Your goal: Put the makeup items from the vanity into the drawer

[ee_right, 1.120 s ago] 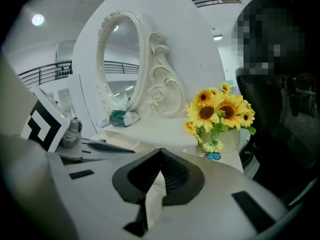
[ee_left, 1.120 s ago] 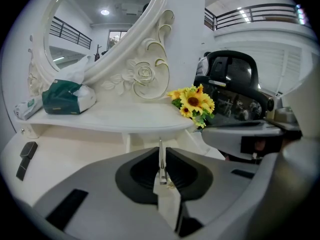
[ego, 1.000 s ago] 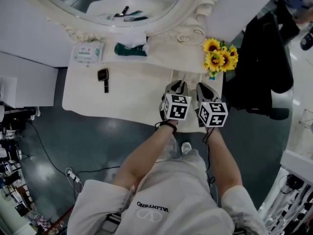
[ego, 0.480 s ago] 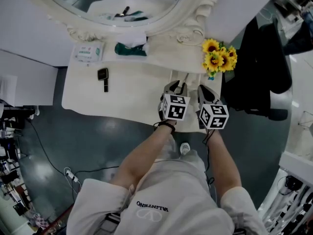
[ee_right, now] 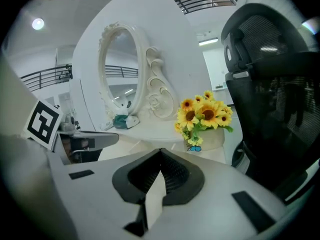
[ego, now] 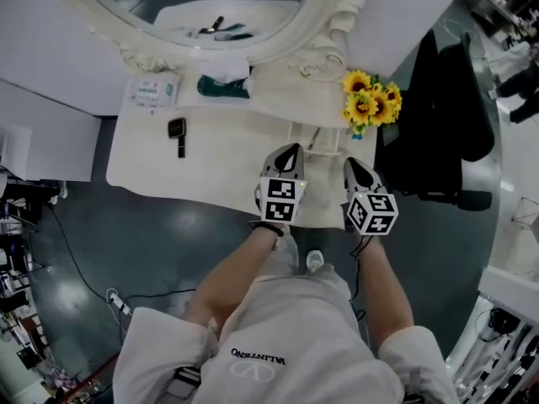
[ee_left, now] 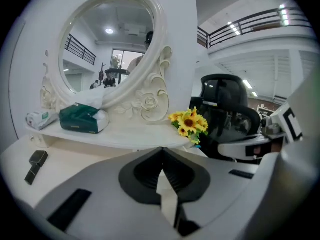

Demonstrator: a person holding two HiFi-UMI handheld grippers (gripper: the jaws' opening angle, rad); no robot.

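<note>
Makeup items still on the vanity include a small black case with a second black piece at its end. It lies flat on the tabletop, well left of the left gripper and lower than its jaws. It looks hard, light and smooth-skinned, so it may slip; pinching it across the narrow sides of the wider part seems the safest hold. A green pack sits on the shelf ahead-left of those jaws, which have just been closing and now meet on nothing. The right gripper hangs beside it, its jaws also together and empty, with sunflowers ahead-right.
</note>
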